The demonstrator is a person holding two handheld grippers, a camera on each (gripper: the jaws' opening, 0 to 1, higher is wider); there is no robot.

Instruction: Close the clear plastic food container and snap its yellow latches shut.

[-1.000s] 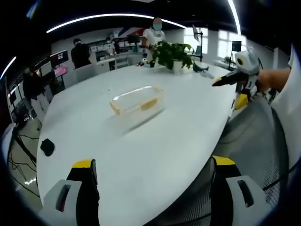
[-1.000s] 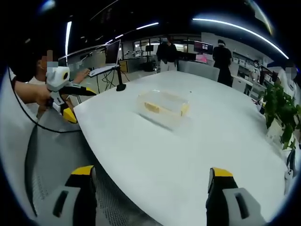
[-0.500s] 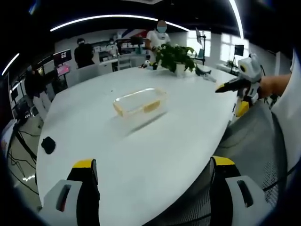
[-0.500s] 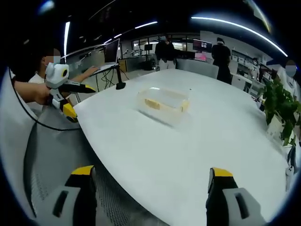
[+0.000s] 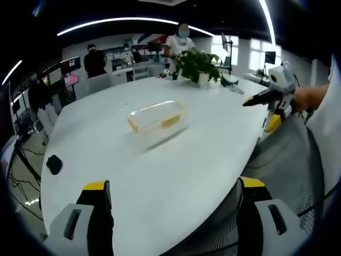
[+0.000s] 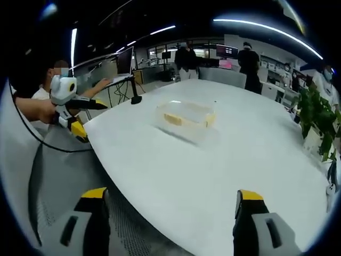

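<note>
Centrally, clear plastic container (image 5: 156, 117) with yellow latches (image 5: 170, 120) on white table (image 5: 176, 176), both grippers spread apart, holding nothing

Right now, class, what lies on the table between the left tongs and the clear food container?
Nothing: in the left gripper view, only bare white table stretches from the left tongs to the container.

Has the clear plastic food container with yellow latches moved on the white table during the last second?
No. The clear plastic food container keeps its spot on the white table, equally far from the potted green plant; only the camera shifted slightly.
</note>
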